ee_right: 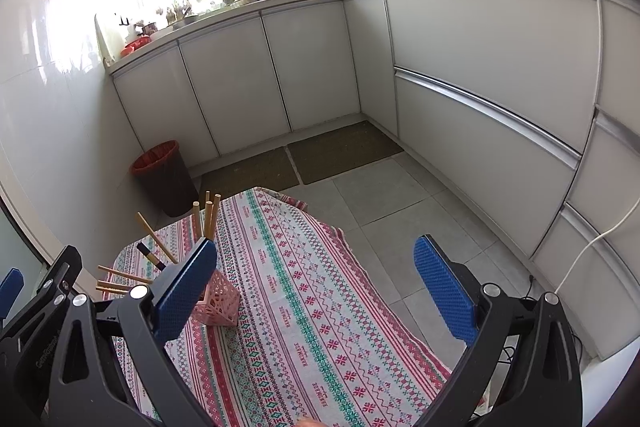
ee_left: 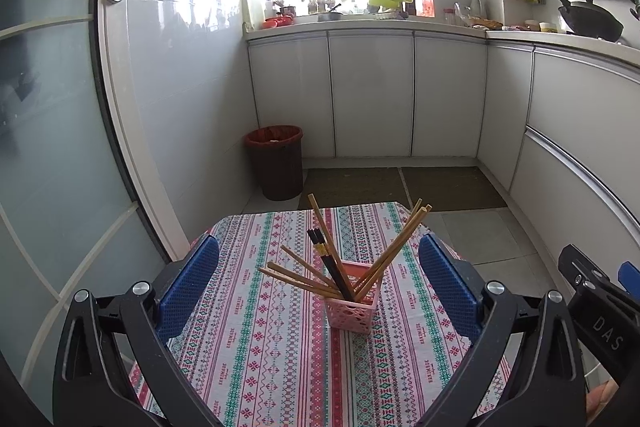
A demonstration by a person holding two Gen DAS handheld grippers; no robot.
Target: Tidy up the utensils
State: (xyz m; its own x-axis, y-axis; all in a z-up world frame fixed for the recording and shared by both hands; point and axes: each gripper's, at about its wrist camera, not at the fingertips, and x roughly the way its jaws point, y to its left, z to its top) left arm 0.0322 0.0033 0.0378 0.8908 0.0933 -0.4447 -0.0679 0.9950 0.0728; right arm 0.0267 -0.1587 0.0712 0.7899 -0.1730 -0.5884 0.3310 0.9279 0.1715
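Chopsticks (ee_left: 336, 263), wooden and black, stand splayed in a pink lattice basket (ee_left: 352, 311) on our counter's striped tablecloth (ee_left: 276, 359), printed "HANDMADE". We hold the left gripper (ee_left: 319, 287) and right gripper (ee_right: 316, 291) released, both empty; the right's housing reads "DAS".

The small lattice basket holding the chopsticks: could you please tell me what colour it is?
Pink; the small lattice plastic basket shows best in the left wrist view.
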